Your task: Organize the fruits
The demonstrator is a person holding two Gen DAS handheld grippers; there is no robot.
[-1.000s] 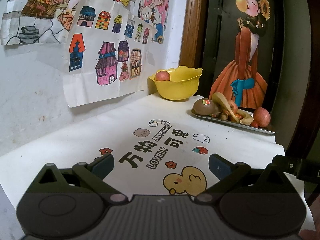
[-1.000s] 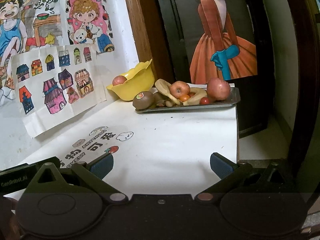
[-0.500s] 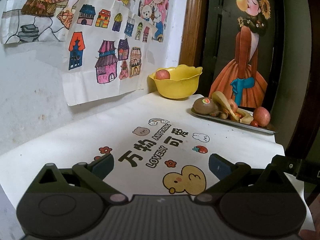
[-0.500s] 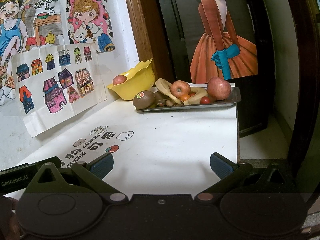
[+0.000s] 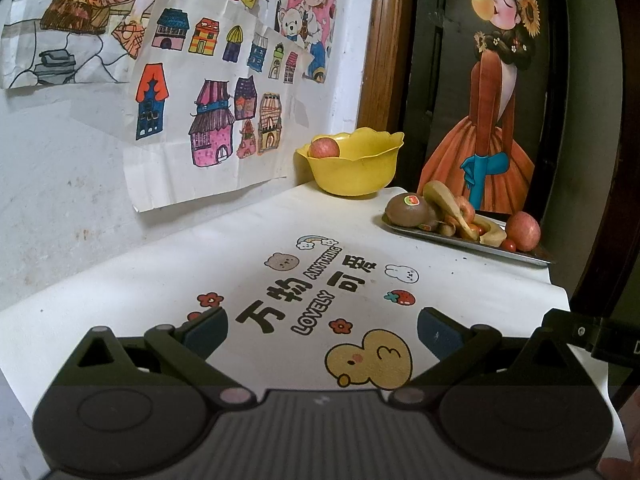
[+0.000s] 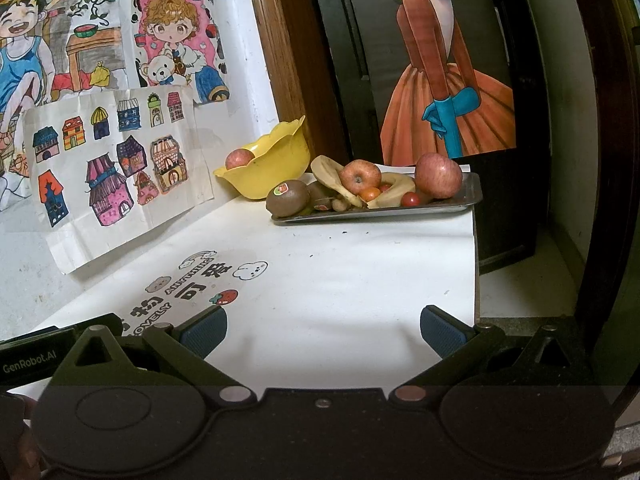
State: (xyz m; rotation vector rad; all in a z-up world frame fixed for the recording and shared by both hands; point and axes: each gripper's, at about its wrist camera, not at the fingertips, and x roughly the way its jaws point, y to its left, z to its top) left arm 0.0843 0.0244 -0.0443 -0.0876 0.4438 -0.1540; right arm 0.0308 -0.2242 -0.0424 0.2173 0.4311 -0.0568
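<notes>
Both grippers hang low over the near end of the white table (image 6: 360, 280), and neither has anything in it. The left gripper (image 5: 322, 330) is spread wide, its blue pads (image 5: 206, 330) far apart, with only the printed tablecloth showing between them: the cartoon duck (image 5: 368, 360) and the black lettering sit right in the gap. Nothing touches those pads. The right gripper (image 6: 323, 330) is just as wide, blue pads (image 6: 442, 330) well apart, bare white cloth between them, nothing grasped and nothing brushed.

The fruit waits at the far end of the table. A yellow bowl (image 6: 276, 168) stands in the back corner against the wall and the wooden door frame, and one apple (image 6: 239, 158) lies in it, peeking over the rim. Just beside the bowl sits a metal tray (image 6: 460, 204) heaped with the rest: a kiwi (image 6: 287, 198) with a sticker at its left end, a banana (image 6: 332, 180) curving behind it, a red apple (image 6: 360, 176) in the middle, a larger apple (image 6: 438, 176) at the right end, and a cherry tomato (image 6: 410, 199) down in front. From the left wrist view the same tray (image 5: 520, 256) lies off to the right, the bowl (image 5: 352, 168) farther back.

Both grippers are well short of the tray. Children's drawings of houses (image 5: 208, 128) hang on the wall to the left.
</notes>
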